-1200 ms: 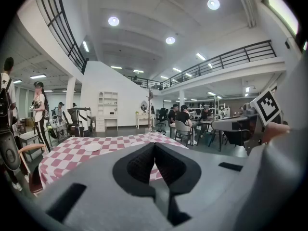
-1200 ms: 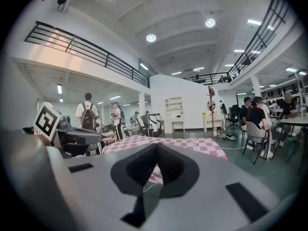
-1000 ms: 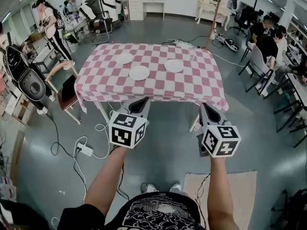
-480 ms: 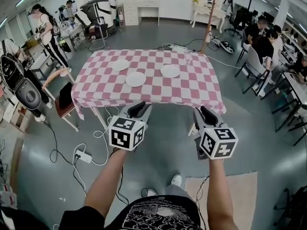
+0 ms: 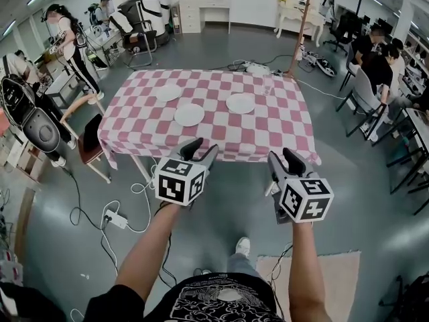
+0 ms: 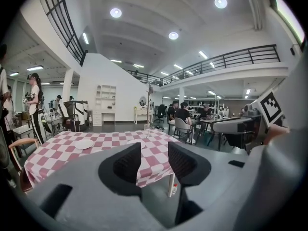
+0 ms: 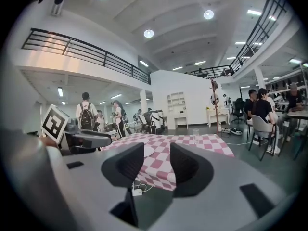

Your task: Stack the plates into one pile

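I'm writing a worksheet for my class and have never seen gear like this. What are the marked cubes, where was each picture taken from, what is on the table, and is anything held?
No robot here: a person holds a two-jaw gripper in each hand, the left gripper and the right gripper. The cubes with square markers are parts of those grippers. The head view comes from a camera on the person's head, looking down over both arms. The two gripper views come from cameras riding on each gripper, looking along its jaws. Ahead stands a table with a checked cloth. On it lie three white plates, apart from one another: a far-left plate, a middle plate and a right plate. A glass stands near the far edge. Both grippers have jaws apart and hold nothing.
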